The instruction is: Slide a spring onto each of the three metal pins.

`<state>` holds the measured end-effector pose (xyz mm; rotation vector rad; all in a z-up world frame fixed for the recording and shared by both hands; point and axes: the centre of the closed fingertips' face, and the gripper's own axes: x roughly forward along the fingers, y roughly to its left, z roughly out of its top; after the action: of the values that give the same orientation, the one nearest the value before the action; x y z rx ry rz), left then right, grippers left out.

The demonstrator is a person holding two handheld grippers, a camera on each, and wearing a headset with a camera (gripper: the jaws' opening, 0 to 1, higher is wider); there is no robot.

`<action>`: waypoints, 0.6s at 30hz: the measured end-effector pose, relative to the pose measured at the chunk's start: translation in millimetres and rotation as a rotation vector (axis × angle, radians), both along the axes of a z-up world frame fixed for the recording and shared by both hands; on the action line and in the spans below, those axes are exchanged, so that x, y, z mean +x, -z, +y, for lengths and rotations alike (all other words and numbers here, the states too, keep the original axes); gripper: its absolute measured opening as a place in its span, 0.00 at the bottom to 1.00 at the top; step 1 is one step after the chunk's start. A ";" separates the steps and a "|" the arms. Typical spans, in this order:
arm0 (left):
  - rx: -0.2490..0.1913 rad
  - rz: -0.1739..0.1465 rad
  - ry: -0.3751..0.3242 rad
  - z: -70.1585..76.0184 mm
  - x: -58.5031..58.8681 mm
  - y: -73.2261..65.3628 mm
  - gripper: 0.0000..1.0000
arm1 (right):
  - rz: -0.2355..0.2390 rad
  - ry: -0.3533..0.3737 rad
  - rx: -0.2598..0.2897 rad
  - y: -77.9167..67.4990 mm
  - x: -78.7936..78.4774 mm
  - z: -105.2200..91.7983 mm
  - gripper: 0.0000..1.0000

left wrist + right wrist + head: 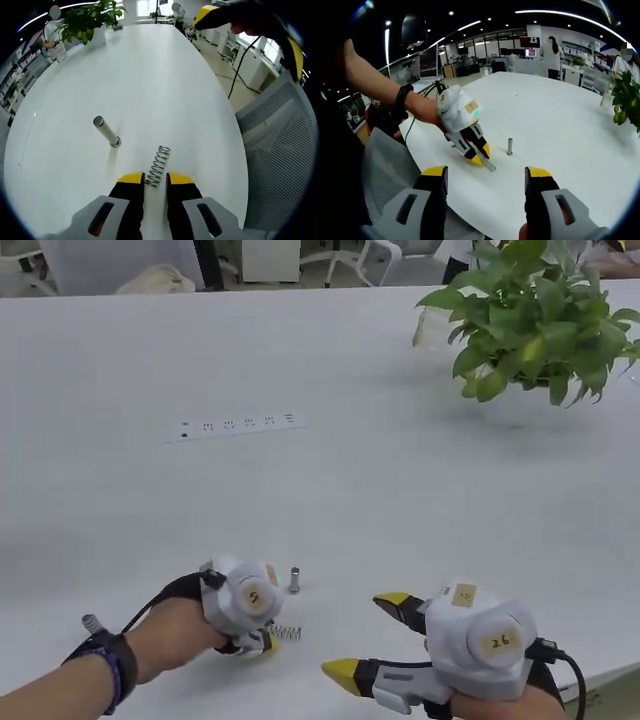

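On my white flat tabletop [400, 490], the short upright metal pin [294, 580] stands just behind the left gripper [268, 642]. The small coiled metal spring [287, 630] lies with one end between that gripper's jaw tips, pointing right towards the right gripper [365, 636], which is apart from it. Farther back I see the white power-socket strip [235, 424] left of centre and the green leafy potted plant [535, 320] at far right.
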<state>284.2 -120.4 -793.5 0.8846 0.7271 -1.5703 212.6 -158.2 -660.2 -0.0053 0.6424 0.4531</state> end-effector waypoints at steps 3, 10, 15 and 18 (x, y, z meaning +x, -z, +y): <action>-0.007 0.005 -0.055 1.1 -1.4 -1.2 0.03 | -0.003 -0.003 0.001 0.3 0.5 1.0 0.60; -0.010 0.041 -0.099 13.2 -13.9 -2.0 0.03 | -0.003 -0.015 0.005 0.6 -0.5 4.5 0.60; -0.014 0.030 -0.099 22.9 -17.5 -6.9 0.03 | -0.003 -0.026 0.006 2.2 0.1 6.7 0.60; -0.022 0.025 -0.106 28.7 -17.6 -11.1 0.03 | -0.004 -0.034 0.006 2.5 1.0 8.9 0.60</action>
<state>266.6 -91.7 -782.4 0.7991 0.7613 -1.4953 213.6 -149.4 -662.7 -0.0115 0.6375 0.4880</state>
